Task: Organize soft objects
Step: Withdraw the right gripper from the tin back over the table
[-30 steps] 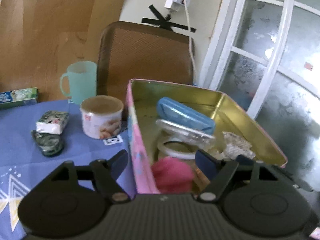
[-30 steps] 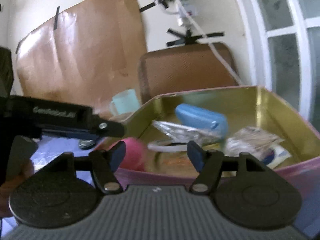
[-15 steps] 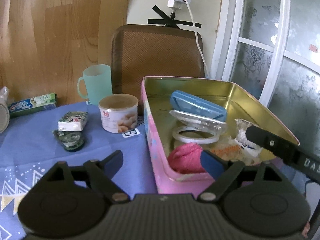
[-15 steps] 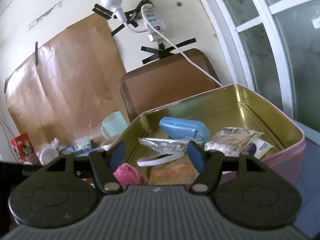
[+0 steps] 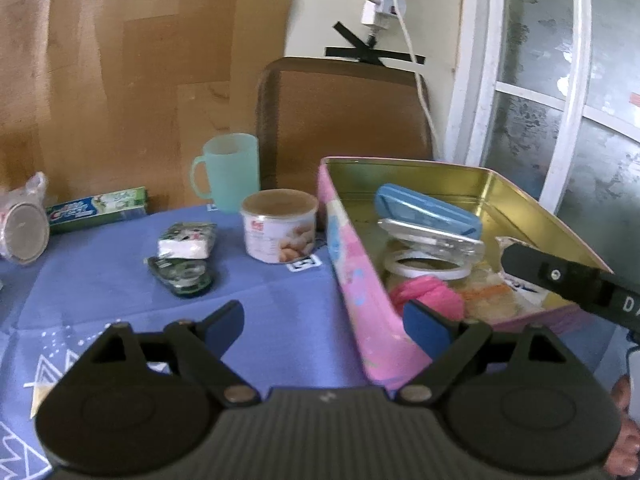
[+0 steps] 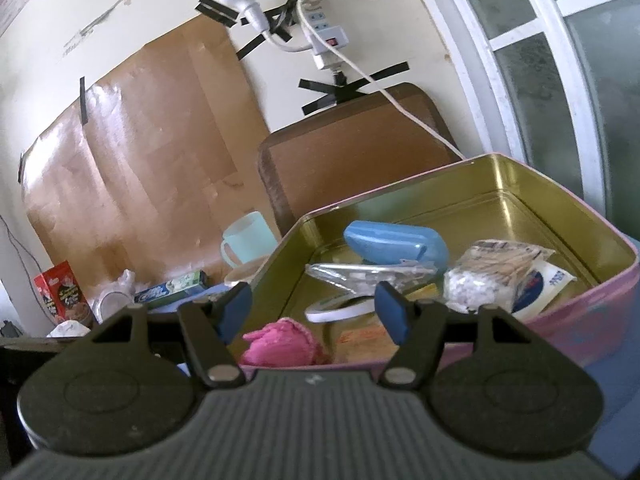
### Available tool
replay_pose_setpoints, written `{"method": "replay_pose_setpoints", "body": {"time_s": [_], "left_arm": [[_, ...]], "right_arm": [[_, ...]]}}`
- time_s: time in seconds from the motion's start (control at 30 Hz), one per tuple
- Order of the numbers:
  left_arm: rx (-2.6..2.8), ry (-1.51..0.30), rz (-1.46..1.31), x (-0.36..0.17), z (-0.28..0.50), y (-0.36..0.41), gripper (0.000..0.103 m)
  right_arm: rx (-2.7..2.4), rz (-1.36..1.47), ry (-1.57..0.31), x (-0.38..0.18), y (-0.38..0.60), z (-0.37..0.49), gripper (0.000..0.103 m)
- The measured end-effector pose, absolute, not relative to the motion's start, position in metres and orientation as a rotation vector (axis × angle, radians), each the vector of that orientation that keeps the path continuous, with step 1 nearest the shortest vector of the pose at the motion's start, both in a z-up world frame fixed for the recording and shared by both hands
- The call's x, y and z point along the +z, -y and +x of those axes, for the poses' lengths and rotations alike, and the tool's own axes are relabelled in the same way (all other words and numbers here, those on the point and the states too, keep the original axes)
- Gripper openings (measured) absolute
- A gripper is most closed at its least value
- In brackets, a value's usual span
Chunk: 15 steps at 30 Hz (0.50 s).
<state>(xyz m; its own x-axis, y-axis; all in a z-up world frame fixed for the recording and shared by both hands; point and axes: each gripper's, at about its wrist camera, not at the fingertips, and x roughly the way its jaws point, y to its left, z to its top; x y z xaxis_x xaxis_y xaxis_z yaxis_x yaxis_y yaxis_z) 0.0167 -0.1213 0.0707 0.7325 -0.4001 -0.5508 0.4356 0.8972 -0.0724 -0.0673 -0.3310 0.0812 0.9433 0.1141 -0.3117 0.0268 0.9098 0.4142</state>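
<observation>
Lying in the near corner of an open pink tin (image 5: 352,280) is a crumpled pink soft cloth (image 5: 426,294), resting beside a roll of clear tape (image 5: 424,266), a blue case (image 5: 426,210) and some packets. The left gripper (image 5: 324,320) hangs just outside the tin's near wall, above the blue tablecloth (image 5: 100,280); its jaws have just been opening and now stand wide with nothing between them. The right gripper (image 6: 314,308) hovers at the tin's near rim, fingers parted and empty, the pink cloth just below them in its view.

The cloth appears to be already placed, so this step looks finished. On the cloth-covered table to the left sit a small white tissue pack (image 5: 186,240) on top of a dark packet (image 5: 180,276), a food can (image 5: 280,226), a mint mug (image 5: 228,172) and a toothpaste box (image 5: 98,208). The tissue pack seems the likely next soft item; reaching it would call for the left gripper to swing left and close gently.
</observation>
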Motion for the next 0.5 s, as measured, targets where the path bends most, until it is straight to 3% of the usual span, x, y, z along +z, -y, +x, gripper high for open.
{"method": "replay_pose_setpoints", "body": {"time_s": [0.5], "left_arm": [[-0.266, -0.597, 0.054, 0.045, 0.038, 0.053, 0.091]], "right_arm": [[0.163, 0.288, -0.357, 0.092, 0.265, -0.052, 0.070]]}}
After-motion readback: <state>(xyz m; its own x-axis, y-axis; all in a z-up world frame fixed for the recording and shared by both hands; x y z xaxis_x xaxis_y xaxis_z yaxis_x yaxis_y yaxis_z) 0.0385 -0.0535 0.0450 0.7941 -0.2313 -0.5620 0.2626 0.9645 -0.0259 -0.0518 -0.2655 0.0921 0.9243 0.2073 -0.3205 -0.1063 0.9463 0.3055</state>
